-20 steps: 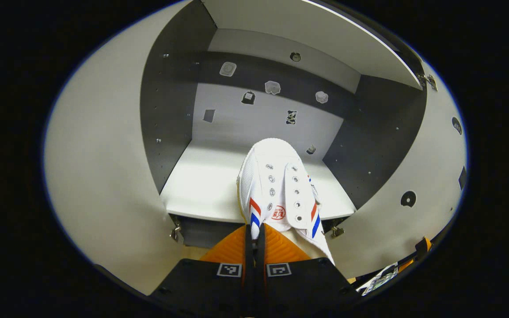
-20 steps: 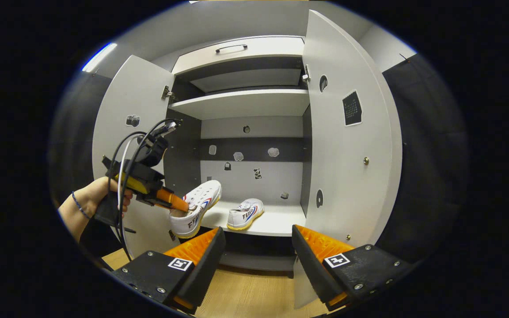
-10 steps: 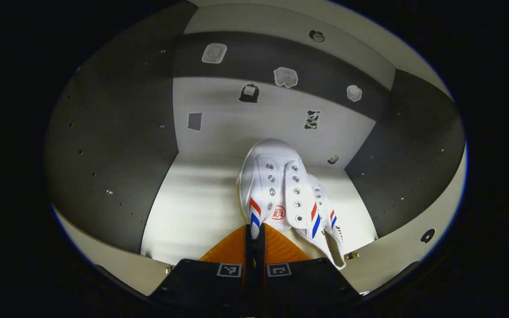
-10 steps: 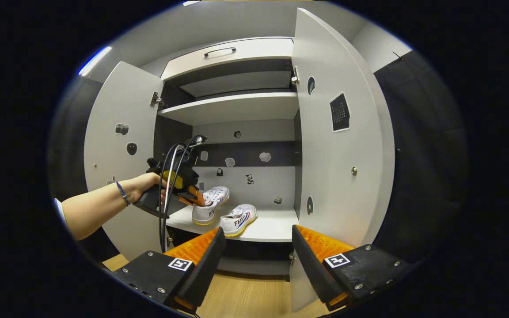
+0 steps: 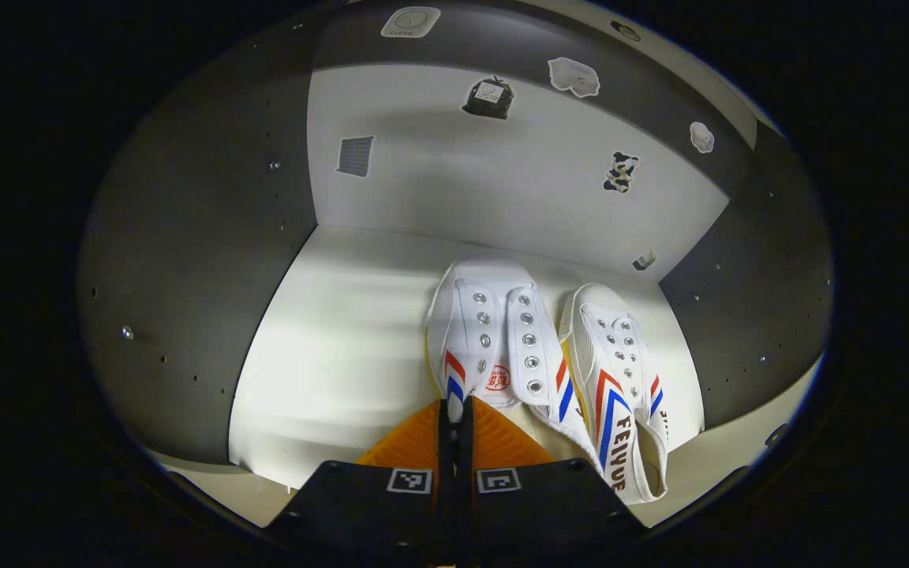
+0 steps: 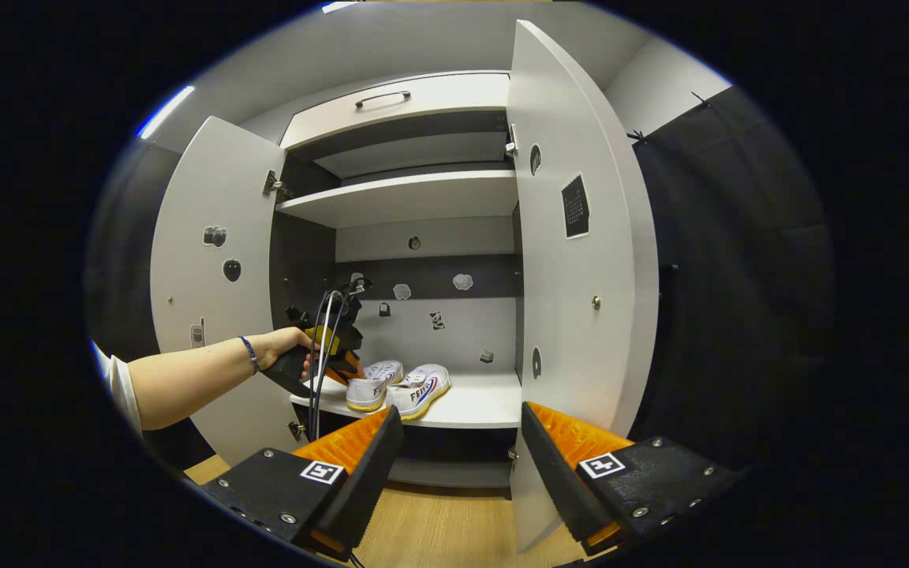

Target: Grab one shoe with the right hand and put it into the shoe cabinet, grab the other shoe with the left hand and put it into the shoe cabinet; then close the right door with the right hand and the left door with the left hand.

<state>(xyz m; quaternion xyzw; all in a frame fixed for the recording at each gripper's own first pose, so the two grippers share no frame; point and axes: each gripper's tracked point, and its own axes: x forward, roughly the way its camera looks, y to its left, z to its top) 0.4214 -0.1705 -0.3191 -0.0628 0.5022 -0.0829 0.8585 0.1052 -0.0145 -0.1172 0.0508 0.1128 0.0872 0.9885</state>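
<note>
Both white sneakers (image 5: 494, 331) (image 5: 616, 379) sit side by side on the shoe cabinet (image 5: 328, 331) shelf; left gripper (image 5: 454, 418) pinches the left one's tongue, right gripper (image 6: 458, 465) jaws spread

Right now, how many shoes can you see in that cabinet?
2. One shoe sits on the lower shelf, its heel pinched by the left gripper. The other shoe lies free beside it, nearer the right door. The upper shelves look bare.

You have two white shoes (image 5: 494, 339) (image 5: 616, 379), two open cabinet doors (image 6: 214, 276) (image 6: 573, 260), two tongs (image 6: 458, 450) (image 5: 454, 418), and one drawer (image 6: 391, 106) up top.
</note>
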